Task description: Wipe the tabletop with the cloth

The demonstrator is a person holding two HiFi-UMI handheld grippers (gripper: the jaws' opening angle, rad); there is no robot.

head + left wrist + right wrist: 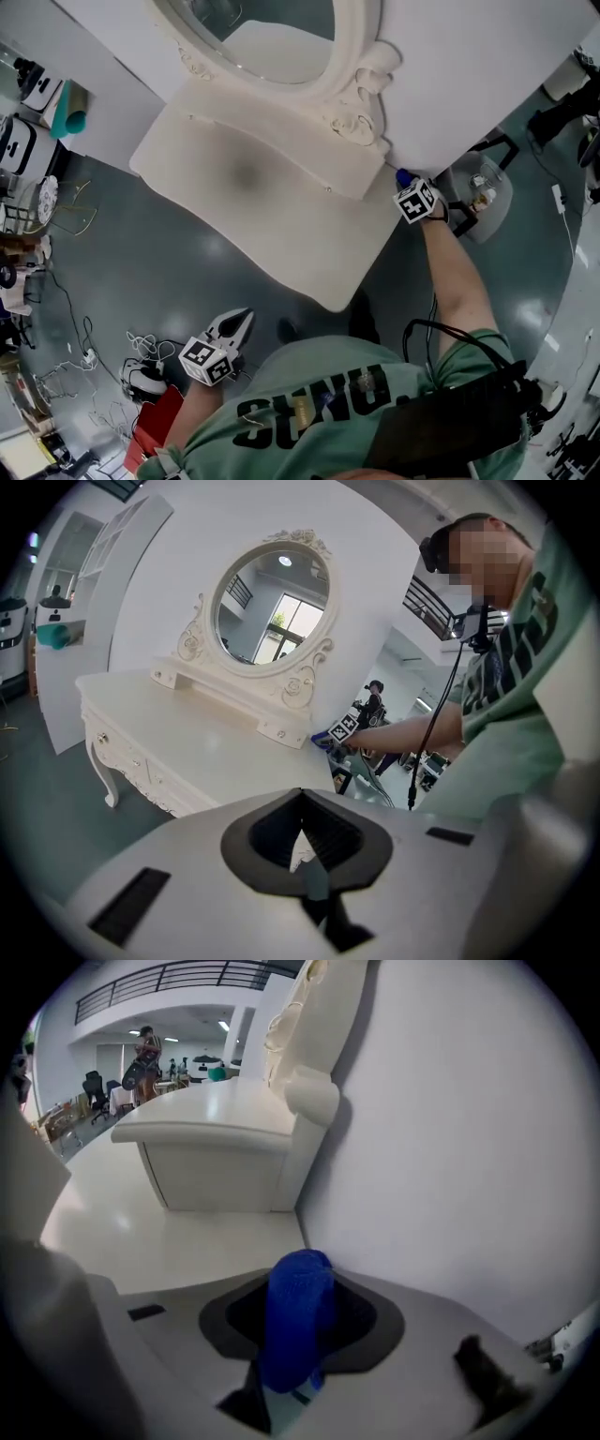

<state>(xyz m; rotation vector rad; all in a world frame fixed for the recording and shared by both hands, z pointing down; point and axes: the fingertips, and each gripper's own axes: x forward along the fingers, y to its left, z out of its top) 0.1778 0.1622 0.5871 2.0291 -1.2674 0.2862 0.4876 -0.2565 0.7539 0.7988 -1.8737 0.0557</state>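
Note:
The white dressing table [281, 234] fills the middle of the head view, its top [159, 1232] pale and glossy. At its right back corner, against the white wall, my right gripper [406, 183] is shut on a rolled blue cloth [402, 175]. In the right gripper view the blue cloth [295, 1321] stands bunched between the dark pads, over the tabletop's corner. My left gripper [234, 326] hangs low beside my body, off the table's front edge; its jaws [302, 846] are shut with nothing in them. From there the right gripper [333, 733] shows far off at the table's end.
An oval mirror [281, 37] in a carved frame rises from a raised shelf [262, 122] at the table's back. A round glass side table [483, 197] stands right of the dresser. Cables and a red box [155, 427] lie on the floor at lower left.

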